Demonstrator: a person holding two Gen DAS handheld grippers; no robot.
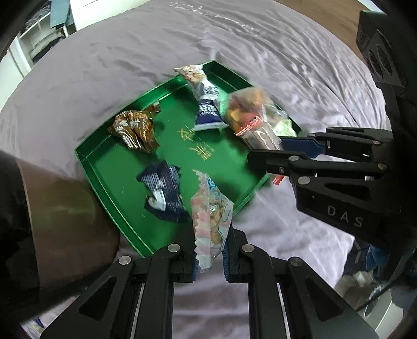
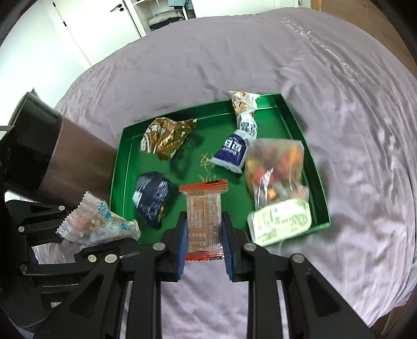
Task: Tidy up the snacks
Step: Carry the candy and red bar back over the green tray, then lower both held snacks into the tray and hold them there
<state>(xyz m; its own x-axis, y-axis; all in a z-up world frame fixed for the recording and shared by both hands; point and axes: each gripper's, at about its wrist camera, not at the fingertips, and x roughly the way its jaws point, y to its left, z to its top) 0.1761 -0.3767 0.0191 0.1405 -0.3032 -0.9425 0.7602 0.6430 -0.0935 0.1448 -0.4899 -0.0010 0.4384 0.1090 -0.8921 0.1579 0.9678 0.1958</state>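
Note:
A green tray (image 1: 91, 167) (image 2: 120, 167) lies on a lilac bedsheet and holds several snack packets. My left gripper (image 1: 210, 250) is shut on a clear pink-and-blue cookie packet (image 1: 211, 208) (image 2: 99, 224), held above the tray's near edge. My right gripper (image 2: 204, 243) is shut on an orange-edged bar packet (image 2: 204, 208) (image 1: 260, 135), held over the tray's near side. In the tray lie a brown packet (image 1: 134, 127) (image 2: 166, 137), a dark blue packet (image 1: 163, 190) (image 2: 151, 194), a blue-white packet (image 1: 207, 109) (image 2: 232, 151) and a clear bag of mixed snacks (image 2: 276, 167).
A white-green packet (image 2: 280, 221) lies on the tray's right near corner. A striped packet (image 2: 243, 100) leans at the tray's far edge. The bedsheet (image 2: 338, 130) surrounds the tray. White wardrobe doors (image 2: 86, 23) stand behind the bed.

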